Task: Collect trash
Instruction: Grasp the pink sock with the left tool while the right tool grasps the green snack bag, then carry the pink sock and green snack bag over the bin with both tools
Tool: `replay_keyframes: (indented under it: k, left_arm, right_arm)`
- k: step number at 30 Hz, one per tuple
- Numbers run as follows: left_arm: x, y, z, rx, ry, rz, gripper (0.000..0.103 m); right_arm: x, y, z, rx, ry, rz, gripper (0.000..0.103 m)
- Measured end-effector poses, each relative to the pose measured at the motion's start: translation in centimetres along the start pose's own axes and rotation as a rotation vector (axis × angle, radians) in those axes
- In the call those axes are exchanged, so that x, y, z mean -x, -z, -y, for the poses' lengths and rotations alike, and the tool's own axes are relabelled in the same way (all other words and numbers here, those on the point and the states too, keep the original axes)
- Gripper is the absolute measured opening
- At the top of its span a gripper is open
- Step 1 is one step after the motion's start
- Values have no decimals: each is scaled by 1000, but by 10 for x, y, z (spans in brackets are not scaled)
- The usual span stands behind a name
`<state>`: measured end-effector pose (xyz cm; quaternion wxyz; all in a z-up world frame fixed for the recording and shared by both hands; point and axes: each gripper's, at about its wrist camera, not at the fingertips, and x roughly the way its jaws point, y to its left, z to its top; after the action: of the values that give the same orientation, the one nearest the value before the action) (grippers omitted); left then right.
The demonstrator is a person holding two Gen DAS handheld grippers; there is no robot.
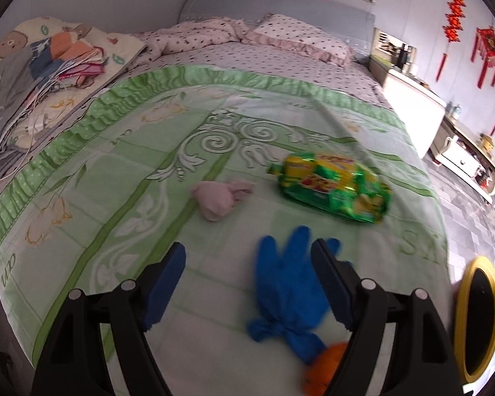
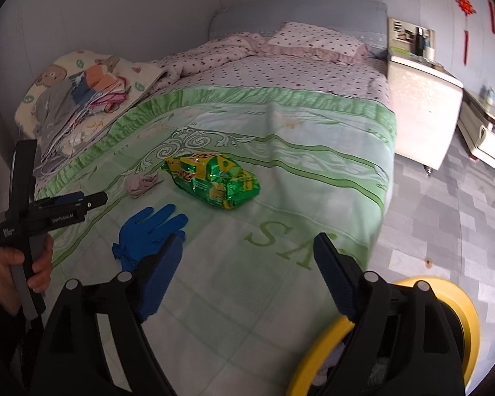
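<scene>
We counted one blue glove [image 1: 287, 283], one pink wad [image 1: 219, 198], one green snack bag [image 1: 333, 191] and one orange scrap [image 1: 323, 368], all on the bed [image 1: 148, 171]. One yellow-rimmed bin [image 2: 458, 316] stood at the near right. The left gripper [image 1: 247, 280] had its jaws wide, released over the glove. The right gripper [image 2: 247, 277] was likewise spread, grasping nothing.
</scene>
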<state>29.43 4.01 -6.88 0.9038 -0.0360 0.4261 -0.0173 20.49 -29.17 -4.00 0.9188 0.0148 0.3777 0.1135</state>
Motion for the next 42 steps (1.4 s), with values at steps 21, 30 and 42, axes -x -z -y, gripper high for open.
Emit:
replay_keyframes:
  k: [21, 30, 42]
  left_arm:
    - [-116, -39, -36, -26, -85, -80, 75]
    - [-153, -43, -20, -73, -44, -108, 46]
    - [-143, -38, -11, -101, -26, -79, 29]
  right_arm:
    - [-206, -67, -38, 201, 20, -111, 95]
    - [-252, -75, -42, 184, 12, -146, 67]
    - [-253, -69, -46, 173, 24, -161, 30]
